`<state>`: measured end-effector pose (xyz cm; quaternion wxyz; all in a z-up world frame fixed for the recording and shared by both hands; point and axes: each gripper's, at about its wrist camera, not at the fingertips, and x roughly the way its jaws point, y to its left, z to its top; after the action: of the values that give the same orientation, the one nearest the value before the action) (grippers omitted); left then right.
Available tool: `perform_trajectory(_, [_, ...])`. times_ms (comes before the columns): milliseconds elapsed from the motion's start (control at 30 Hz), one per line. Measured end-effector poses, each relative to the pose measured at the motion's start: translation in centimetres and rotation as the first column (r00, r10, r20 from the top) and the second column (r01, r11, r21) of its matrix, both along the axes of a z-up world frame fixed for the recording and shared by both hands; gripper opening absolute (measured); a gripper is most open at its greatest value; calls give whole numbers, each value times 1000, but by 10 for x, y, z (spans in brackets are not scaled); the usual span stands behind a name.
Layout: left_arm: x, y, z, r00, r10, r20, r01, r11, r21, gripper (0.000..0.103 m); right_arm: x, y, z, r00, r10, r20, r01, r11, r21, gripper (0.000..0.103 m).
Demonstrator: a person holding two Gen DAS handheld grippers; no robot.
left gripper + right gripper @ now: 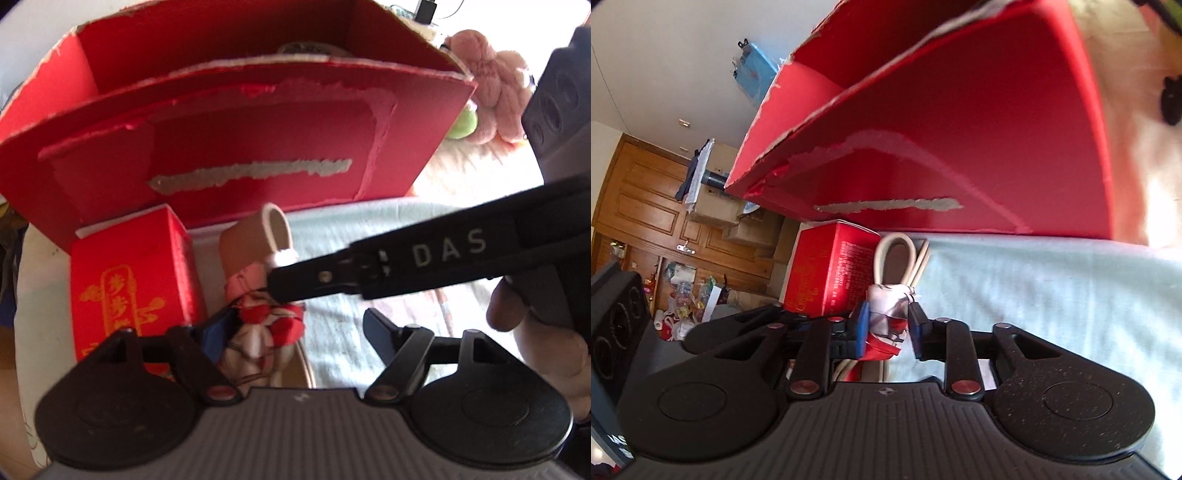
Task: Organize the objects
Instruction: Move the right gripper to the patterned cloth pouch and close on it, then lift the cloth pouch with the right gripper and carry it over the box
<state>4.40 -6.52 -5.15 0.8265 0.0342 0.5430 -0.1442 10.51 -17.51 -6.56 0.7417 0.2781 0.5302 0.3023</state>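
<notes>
A cream loop handle tied with a red-and-white ribbon bundle (266, 325) lies on the pale cloth in front of a big open red box (236, 155). A small red box with gold characters (129, 291) stands left of it. My left gripper (295, 328) is open around the bundle. My right gripper (888, 328) is shut on the ribbon bundle (886, 306), and its black arm (424, 258) crosses the left wrist view from the right. The loop (897, 254) sticks out beyond the right fingers, next to the small red box (827, 273).
The big red box (960, 147) has torn edges and something round inside it. A pink plush toy (491, 85) and a green ball (463, 123) lie to its right. A pale blue cloth (1052, 295) covers the surface. Cartons and wooden cabinets (646, 195) stand behind.
</notes>
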Motion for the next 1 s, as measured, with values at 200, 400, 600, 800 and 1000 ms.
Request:
perform_trajectory(200, [2,5,-4,1000,-10,-8,10,1000,2,77,5,4,-3,1000,14,-13,-14,1000,1,32])
perform_trajectory(400, [2,4,-3,1000,-28,0,28,999,23,74,4,3,-1,1000,27,3,-27,999,-19,32])
perform_trajectory(600, [2,4,0,1000,-30,4,30,999,41,60,3,-11,-7,999,5,-41,-5,1000,8,27])
perform_trajectory(800, [0,-3,11,998,-67,13,66,997,37,50,-2,-22,5,1000,-12,-25,11,1000,-6,24])
perform_trajectory(1000, [-3,-26,21,987,-160,25,159,987,32,47,-13,-46,16,998,-55,5,55,997,-45,24])
